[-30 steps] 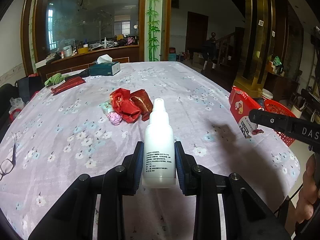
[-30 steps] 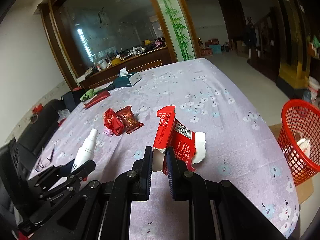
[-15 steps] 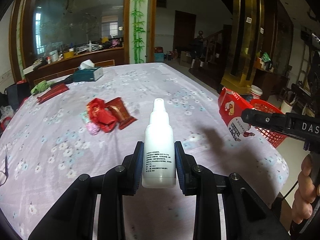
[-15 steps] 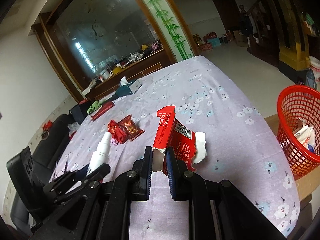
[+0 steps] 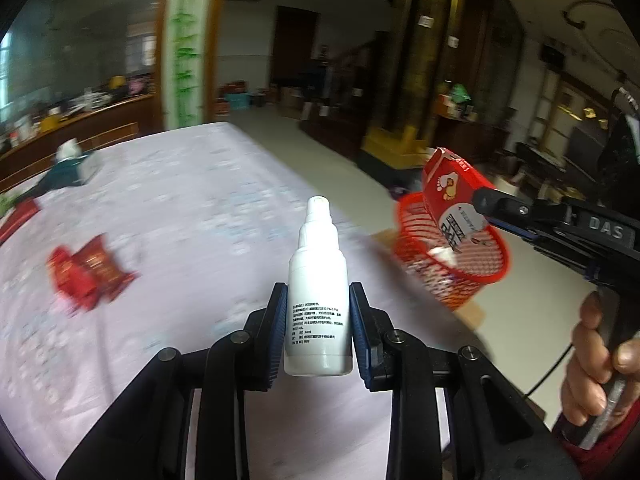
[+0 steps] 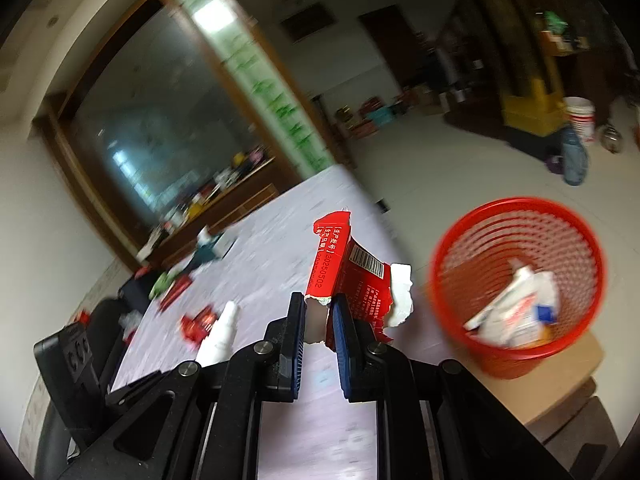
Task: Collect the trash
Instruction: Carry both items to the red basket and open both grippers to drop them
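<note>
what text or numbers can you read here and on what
"DAS": on the right gripper body.
"20250502": on the torn red carton, beside Chinese characters and a barcode.
White spray bottle in the left gripper: label print too small to read.

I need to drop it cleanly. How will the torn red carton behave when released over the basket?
The red carton looks empty and torn open, so probably light and crushable. Its ragged flap may make it tumble toward the red basket.

Dim indoor light, heavy motion blur, dark fisheye corners.
</note>
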A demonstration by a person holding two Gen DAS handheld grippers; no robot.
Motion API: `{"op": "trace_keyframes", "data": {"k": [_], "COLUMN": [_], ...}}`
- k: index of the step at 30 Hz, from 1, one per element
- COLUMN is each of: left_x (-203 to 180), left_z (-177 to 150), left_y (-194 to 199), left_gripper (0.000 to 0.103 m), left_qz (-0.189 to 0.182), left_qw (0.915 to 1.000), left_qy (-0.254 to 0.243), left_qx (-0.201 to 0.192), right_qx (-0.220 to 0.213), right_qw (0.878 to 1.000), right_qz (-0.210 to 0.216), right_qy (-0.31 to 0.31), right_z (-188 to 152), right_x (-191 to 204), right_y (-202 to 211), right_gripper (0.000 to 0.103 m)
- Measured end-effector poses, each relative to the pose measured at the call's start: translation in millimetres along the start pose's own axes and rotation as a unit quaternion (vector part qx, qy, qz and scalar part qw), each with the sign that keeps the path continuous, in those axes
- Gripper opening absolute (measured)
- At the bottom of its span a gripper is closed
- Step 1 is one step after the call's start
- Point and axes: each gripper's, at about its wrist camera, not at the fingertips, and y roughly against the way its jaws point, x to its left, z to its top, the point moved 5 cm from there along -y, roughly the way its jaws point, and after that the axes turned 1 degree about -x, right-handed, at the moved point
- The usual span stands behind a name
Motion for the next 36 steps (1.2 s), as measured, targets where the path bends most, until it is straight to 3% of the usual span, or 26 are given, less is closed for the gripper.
{"op": "trace_keyframes", "data": {"k": [8, 18, 20, 23, 27, 29, 33, 36], "left_x": [-76.5, -140.8, -139.1, -131.2, -110.9, -100.0, -74.2, -49.8], "left_z": [32.9, 67.3, 69.6, 69.4, 63.8, 57.7, 45.9, 34.8], "left_y": [-47.6, -124.1, -136.1, -135.4, -118.2, -108.1, -81.2, -59.3], "left_gripper": [0.029, 0.033, 0.063, 0.063, 0.063, 0.063, 0.063, 0.063], "left_qz": [-0.09, -0.138, -0.132, -0.136, -0.114, -0.107, -0.084, -0.067], "left_qw": [0.9952, 0.9887, 0.9896, 0.9894, 0.9925, 0.9932, 0.9957, 0.9971], "left_qy": [-0.031, -0.036, -0.023, -0.007, -0.007, -0.001, -0.003, 0.013], "left_qx": [0.023, 0.047, 0.052, 0.051, 0.044, 0.046, 0.039, 0.034], "right_qx": [-0.028, -0.04, -0.031, -0.028, -0.036, -0.035, -0.023, -0.008], "right_qw": [0.998, 0.992, 0.991, 0.99, 0.991, 0.993, 0.996, 0.998], "right_qz": [-0.032, -0.088, -0.098, -0.11, -0.111, -0.1, -0.079, -0.062], "right_qy": [-0.044, -0.082, -0.084, -0.085, -0.067, -0.057, -0.032, -0.017], "right_z": [31.0, 56.2, 57.7, 54.4, 50.6, 48.3, 39.5, 27.6], "right_x": [-59.3, -124.3, -133.6, -141.1, -130.7, -117.7, -87.7, -63.1], "right_y": [22.8, 21.5, 16.2, 14.8, 19.9, 20.5, 14.1, 2.5], "right_gripper": [0.015, 0.021, 0.034, 0.037, 0.037, 0.037, 0.049, 0.049]}}
